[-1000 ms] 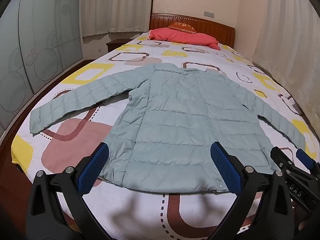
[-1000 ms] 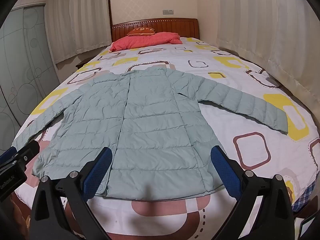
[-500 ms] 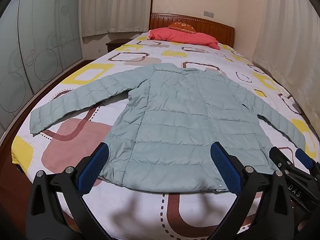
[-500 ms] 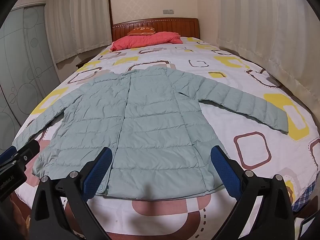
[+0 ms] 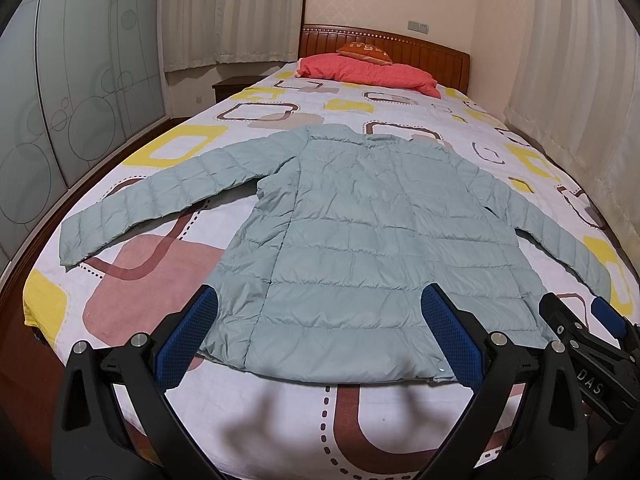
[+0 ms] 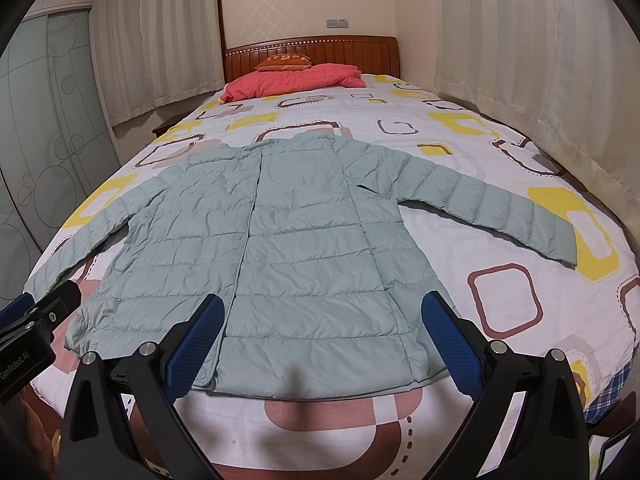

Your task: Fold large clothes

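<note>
A pale green quilted jacket [image 5: 360, 232] lies flat on the bed, front up, sleeves spread to both sides, hem toward me; it also shows in the right wrist view [image 6: 288, 240]. My left gripper [image 5: 320, 332] is open and empty, held above the hem's left half. My right gripper [image 6: 320, 340] is open and empty, held above the hem's right half. The right gripper also shows in the left wrist view [image 5: 592, 332], and the left gripper shows at the left edge of the right wrist view [image 6: 36, 316]. Neither touches the jacket.
The bed [image 5: 360, 412] has a white sheet with yellow, pink and brown squares. A coral quilt [image 5: 368, 74] and an orange cushion [image 5: 364, 50] lie by the wooden headboard [image 6: 344, 50]. Curtains hang on the right, frosted wardrobe doors [image 5: 60, 100] on the left.
Both grippers have drifted very slightly; the jacket has not moved and both grippers stay open.
</note>
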The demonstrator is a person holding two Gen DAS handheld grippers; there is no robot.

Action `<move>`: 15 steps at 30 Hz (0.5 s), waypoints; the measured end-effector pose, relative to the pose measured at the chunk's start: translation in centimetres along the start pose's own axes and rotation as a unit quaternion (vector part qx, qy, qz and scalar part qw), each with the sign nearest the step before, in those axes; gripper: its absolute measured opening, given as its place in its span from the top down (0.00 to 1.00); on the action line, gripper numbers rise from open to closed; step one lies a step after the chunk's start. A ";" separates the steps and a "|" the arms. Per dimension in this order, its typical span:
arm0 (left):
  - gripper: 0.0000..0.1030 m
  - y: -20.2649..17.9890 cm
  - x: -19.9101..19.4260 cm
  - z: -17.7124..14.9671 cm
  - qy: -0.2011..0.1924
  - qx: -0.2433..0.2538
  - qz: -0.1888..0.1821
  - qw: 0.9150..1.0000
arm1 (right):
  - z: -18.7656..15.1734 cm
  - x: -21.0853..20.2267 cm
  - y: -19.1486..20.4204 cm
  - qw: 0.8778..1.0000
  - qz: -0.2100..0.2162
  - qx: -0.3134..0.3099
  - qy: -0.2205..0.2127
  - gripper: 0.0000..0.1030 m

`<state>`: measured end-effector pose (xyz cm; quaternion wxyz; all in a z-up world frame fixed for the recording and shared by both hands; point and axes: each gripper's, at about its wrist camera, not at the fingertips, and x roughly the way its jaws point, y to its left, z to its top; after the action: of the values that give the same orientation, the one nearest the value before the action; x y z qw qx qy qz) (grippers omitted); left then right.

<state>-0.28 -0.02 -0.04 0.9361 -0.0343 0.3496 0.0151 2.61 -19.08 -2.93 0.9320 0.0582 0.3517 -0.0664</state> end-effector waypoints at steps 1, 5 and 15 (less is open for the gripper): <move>0.02 0.0 -0.1 0.0 0.000 0.000 0.000 1.000 | 0.0 0.0 0.0 1.000 0.000 0.000 0.000 0.05; 0.02 0.0 0.1 0.0 0.000 0.001 0.001 1.000 | 0.0 -0.1 0.0 1.000 0.000 0.000 0.000 0.05; 0.02 0.1 0.1 0.0 0.001 0.001 0.000 1.000 | 0.0 -0.1 0.0 1.000 0.000 0.000 0.000 0.05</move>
<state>-0.21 0.05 -0.11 0.9357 -0.0329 0.3509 0.0148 2.53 -19.08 -2.88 0.9321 0.0580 0.3514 -0.0667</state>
